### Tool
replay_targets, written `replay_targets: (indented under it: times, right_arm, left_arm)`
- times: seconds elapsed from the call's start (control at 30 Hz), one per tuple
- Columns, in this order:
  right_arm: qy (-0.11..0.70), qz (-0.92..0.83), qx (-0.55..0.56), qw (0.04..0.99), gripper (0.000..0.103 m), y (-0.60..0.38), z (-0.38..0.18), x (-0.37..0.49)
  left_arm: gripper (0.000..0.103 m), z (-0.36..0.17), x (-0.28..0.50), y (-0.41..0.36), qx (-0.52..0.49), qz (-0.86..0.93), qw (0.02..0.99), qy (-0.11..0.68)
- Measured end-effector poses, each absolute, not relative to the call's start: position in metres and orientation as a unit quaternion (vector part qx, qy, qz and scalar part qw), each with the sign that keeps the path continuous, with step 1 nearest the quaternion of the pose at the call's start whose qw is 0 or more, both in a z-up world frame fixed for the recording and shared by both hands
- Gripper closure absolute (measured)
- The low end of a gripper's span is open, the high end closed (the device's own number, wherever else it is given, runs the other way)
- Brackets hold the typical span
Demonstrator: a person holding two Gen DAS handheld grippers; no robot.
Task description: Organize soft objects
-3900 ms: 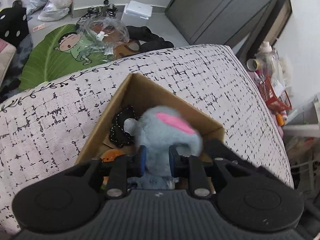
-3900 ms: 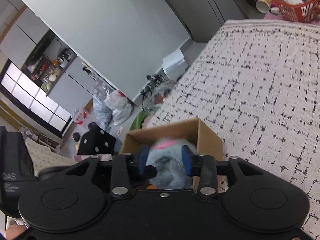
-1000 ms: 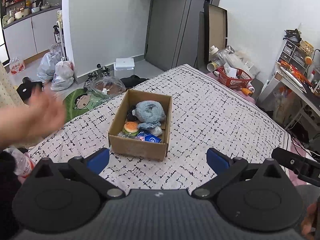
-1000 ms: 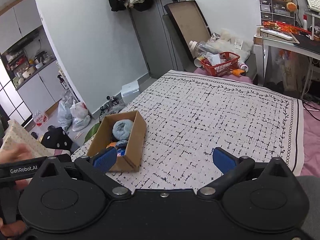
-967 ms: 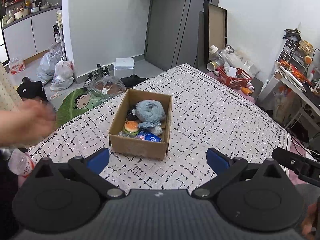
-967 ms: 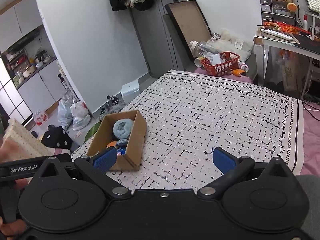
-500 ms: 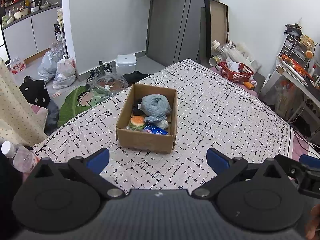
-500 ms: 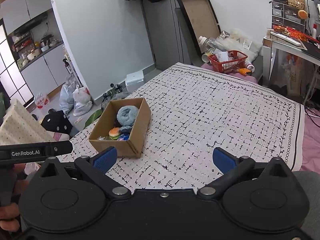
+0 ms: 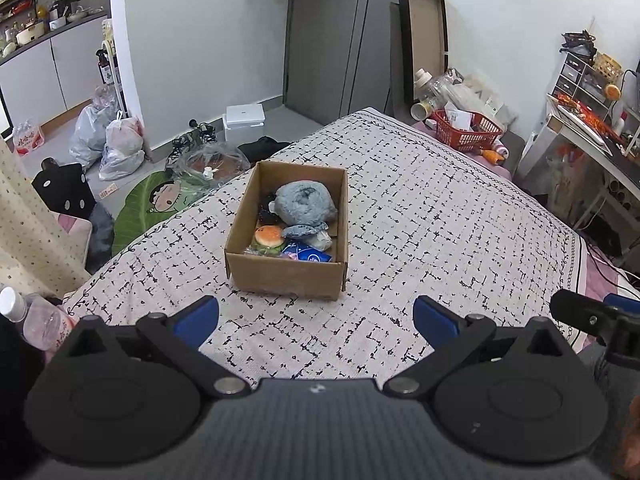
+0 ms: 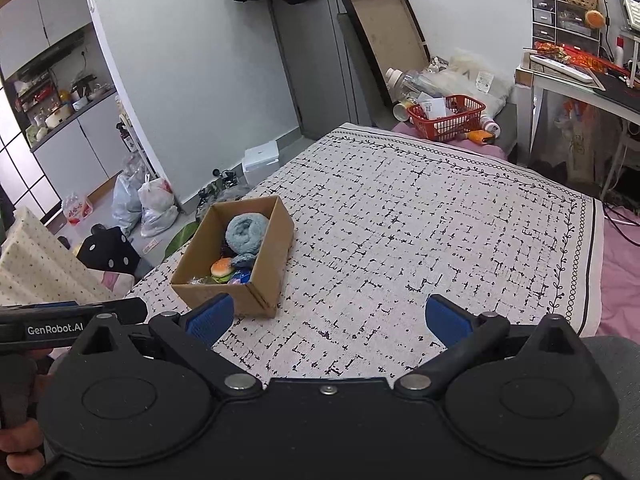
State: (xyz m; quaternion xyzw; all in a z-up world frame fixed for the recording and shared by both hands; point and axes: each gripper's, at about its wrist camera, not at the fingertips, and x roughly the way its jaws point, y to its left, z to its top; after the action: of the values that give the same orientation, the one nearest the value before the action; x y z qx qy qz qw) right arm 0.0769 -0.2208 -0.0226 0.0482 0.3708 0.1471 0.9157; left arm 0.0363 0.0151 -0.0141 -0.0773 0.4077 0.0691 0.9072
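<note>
My left gripper (image 9: 316,318) jaws spread wide, nothing between them; right gripper (image 10: 327,320) same, spread and empty. Both held above near edge of bed (image 9: 440,216), apart from cardboard box (image 9: 286,276). Box sits on bedspread toward bed's left side. Inside: grey plush (image 9: 306,204) at far end, burger toy (image 9: 269,236) and blue packet (image 9: 307,257) near front wall. Red basket (image 10: 448,118) beyond bed's far end.
</note>
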Motion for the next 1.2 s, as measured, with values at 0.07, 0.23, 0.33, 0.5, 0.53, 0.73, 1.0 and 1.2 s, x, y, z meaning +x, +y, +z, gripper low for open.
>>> replay_targets:
  times: [0.07,0.23,0.33,0.5,0.53,0.73,1.0,1.2]
  right_arm:
    - [0.371,0.147,0.049,0.916,0.000,-0.221,-0.022,0.077]
    - [0.371,0.145,0.050,0.916,0.000,-0.222,-0.022,0.078]
    - [0.372,0.146,0.050,0.915,0.000,-0.222,-0.023,0.079]
    - [0.371,0.144,0.053,0.916,0.000,-0.224,-0.022,0.080]
    - [0.370,0.144,0.053,0.916,0.000,-0.224,-0.022,0.079]
    - [0.371,0.141,0.054,0.916,0.000,-0.227,-0.024,0.079]
    - [0.370,0.138,0.057,0.917,0.000,-0.229,-0.023,0.080]
    - [0.368,0.137,0.061,0.918,0.000,-0.232,-0.022,0.081]
  left_arm:
    - [0.001,-0.014,0.036,0.014,-0.076,0.068,0.907,0.408]
    - [0.001,-0.014,0.038,0.013,-0.074,0.066,0.908,0.407]
    - [0.001,-0.014,0.038,0.012,-0.072,0.065,0.907,0.409]
    - [0.001,-0.015,0.038,0.008,-0.067,0.064,0.907,0.410]
    - [0.001,-0.015,0.038,0.008,-0.066,0.063,0.908,0.409]
    - [0.001,-0.018,0.038,0.005,-0.064,0.062,0.907,0.413]
    - [0.001,-0.016,0.038,0.001,-0.062,0.058,0.908,0.411]
    - [0.001,-0.015,0.038,-0.002,-0.058,0.057,0.908,0.411]
